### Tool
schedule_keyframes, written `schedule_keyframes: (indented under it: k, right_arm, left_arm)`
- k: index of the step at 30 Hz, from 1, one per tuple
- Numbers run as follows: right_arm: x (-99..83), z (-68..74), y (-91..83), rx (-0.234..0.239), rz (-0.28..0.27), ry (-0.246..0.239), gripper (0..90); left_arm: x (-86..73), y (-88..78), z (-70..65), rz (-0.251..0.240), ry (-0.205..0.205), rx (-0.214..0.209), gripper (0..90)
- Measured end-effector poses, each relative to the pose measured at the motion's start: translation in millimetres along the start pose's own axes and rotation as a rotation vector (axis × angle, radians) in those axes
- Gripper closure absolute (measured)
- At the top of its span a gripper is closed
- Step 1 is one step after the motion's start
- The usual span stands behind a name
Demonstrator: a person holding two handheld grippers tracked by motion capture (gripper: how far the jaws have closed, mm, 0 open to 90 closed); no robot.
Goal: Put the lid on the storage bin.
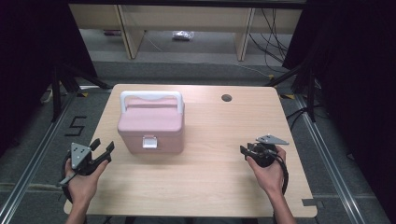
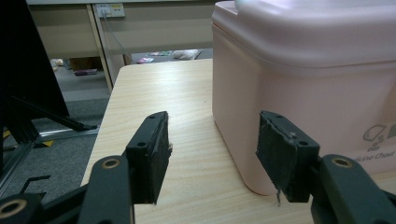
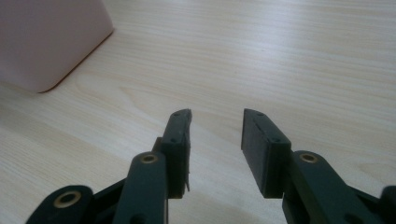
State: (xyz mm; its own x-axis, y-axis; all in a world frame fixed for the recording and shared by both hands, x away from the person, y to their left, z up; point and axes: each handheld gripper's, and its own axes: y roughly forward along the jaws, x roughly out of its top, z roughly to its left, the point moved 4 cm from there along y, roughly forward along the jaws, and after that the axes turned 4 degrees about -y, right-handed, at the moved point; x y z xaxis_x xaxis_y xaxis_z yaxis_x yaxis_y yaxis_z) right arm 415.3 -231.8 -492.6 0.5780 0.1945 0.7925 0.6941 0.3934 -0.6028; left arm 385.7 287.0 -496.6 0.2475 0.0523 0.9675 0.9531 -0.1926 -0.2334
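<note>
High view first: a pink lidded box (image 1: 150,127) sits on the tabletop (image 1: 219,177), left of centre, its white handle (image 1: 151,97) standing up over the lid and a small white latch (image 1: 149,142) on the front face. Left tongs (image 1: 103,148) hang just off the box's near left corner, spread wide with nothing between them; right tongs (image 1: 244,150) wait well apart to the right, also spread and empty. Approach stage, by my reading, with no contact yet. Left gripper view puts the box's rounded corner (image 2: 243,140) right ahead of the pads. Next move likely calls for one hand to steady the smooth plastic wall while the other goes for that latch or the handle, squarely and gently.
</note>
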Motion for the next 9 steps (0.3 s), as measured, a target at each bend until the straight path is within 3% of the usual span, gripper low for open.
schedule_keyframes:
  k: [1, 4, 9]
  right_arm:
    - [0.3, -2.1, 0.1, -0.002, -0.003, -0.027, 62.5]
    - [0.7, -3.0, 0.4, -0.009, -0.022, -0.033, 61.6]
    - [2.0, -2.3, -2.7, 0.003, -0.034, -0.012, 59.3]
  left_arm:
    - [-0.4, -1.2, 0.3, 0.010, -0.003, 0.006, 42.7]
    - [-1.0, -1.9, 1.1, 0.000, -0.014, 0.008, 41.9]
    - [2.8, -4.9, 0.5, -0.002, -0.020, 0.010, 40.7]
